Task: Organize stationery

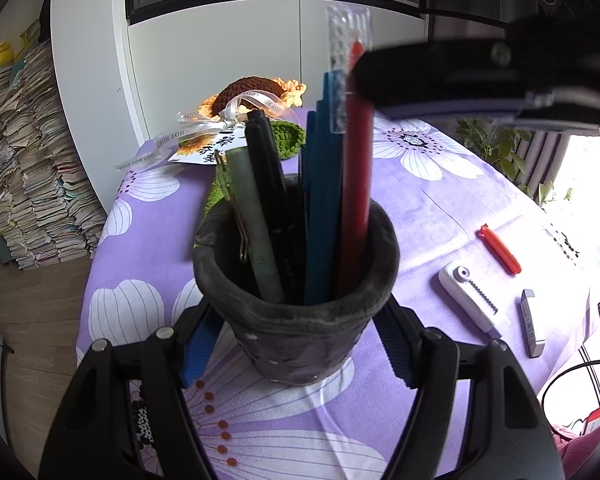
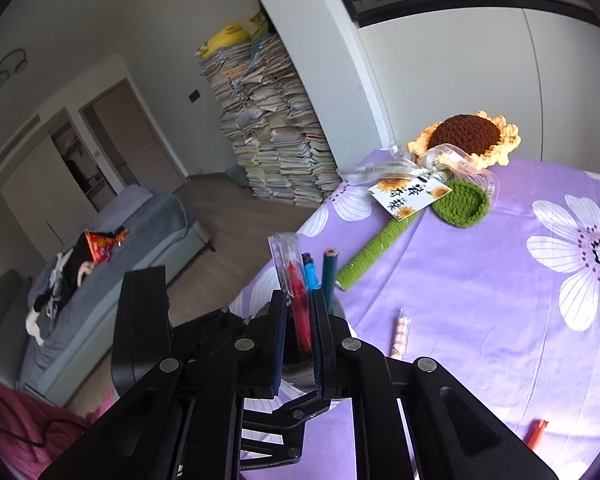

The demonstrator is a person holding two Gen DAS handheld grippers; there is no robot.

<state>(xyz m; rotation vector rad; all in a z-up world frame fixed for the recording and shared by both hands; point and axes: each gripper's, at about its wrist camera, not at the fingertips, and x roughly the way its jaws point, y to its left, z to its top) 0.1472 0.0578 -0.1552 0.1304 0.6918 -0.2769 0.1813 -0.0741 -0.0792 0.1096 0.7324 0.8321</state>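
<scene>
A grey felt pen cup (image 1: 300, 344) stands on the purple flowered tablecloth (image 1: 440, 208), and my left gripper (image 1: 296, 320) is shut on its sides, one blue pad pressed against each. Inside stand a grey-green pen (image 1: 256, 232), a black pen (image 1: 268, 176), blue pencils (image 1: 320, 200), a clear ruler (image 1: 346, 60) and a red pen (image 1: 356, 184). From the upper right my right gripper (image 1: 376, 84) comes in over the cup. In the right wrist view that gripper (image 2: 300, 300) is shut on the red pen (image 2: 300, 316), which stands upright between its pads.
To the right of the cup lie a red cap (image 1: 499, 249), a white correction tape (image 1: 472, 300) and a grey stick (image 1: 531, 322). A crochet sunflower (image 2: 466, 136) with a tag lies at the far edge. A pink checked tube (image 2: 401, 334) lies near the cup.
</scene>
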